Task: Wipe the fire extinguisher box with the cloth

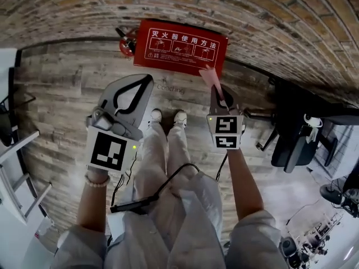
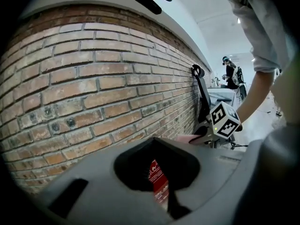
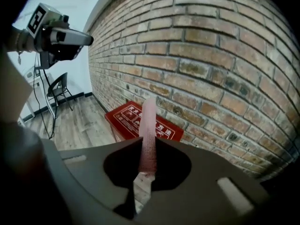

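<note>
The red fire extinguisher box with white print stands on the wood floor against the brick wall. In the right gripper view the box lies ahead and below. My right gripper is shut on a pink cloth; the cloth sticks out upright past the jaws and hangs just short of the box's near right edge. My left gripper is held left of it over the floor, jaws together with nothing in them. Through its narrow gap shows a strip of the box.
A red extinguisher stands left of the box. A black office chair is on the right, and a white rack on the left. The person's shoes are just before the box. Another chair stands farther along the wall.
</note>
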A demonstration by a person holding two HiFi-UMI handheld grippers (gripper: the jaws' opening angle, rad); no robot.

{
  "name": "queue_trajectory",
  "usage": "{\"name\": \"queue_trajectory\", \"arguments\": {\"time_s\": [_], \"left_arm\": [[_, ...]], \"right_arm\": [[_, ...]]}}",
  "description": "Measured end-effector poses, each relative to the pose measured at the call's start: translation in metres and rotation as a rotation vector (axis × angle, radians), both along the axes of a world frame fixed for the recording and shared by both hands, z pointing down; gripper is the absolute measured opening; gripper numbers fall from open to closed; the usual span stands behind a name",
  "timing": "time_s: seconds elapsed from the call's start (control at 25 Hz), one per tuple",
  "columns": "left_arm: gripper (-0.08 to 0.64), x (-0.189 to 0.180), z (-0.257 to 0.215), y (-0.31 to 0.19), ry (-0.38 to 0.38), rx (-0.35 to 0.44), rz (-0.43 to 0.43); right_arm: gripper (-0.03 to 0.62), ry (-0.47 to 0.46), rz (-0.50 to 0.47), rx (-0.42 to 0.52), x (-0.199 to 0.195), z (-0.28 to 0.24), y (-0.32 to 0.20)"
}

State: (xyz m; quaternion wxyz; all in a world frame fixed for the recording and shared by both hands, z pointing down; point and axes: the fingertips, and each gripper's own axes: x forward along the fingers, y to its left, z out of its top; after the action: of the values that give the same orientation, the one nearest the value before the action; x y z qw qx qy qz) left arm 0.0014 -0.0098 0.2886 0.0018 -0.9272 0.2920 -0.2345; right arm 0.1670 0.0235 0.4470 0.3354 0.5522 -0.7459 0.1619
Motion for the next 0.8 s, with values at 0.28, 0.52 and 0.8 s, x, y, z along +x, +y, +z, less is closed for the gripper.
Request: {"name": "queue_trajectory", "arguments": {"time_s": [0.28, 0.52, 0.8], "left_arm": [[-0.003, 0.004, -0.073, 0.022, 0.043, 0.045, 0.030], [-0.003, -0.005, -0.134, 0.028, 0.098, 0.080, 0.010], [-0.003, -0.006, -0.179, 0.042, 0.122, 0.133, 0.017]], "right_arm": [[0.017, -0.066, 0.011, 0.149, -0.006, -0.123, 0.005], [0.017, -0.077, -0.022, 0.261, -0.018, -0.206, 0.016], [0.017, -0.089, -0.038, 0.332, -0.031, -0.270, 0.036]]}}
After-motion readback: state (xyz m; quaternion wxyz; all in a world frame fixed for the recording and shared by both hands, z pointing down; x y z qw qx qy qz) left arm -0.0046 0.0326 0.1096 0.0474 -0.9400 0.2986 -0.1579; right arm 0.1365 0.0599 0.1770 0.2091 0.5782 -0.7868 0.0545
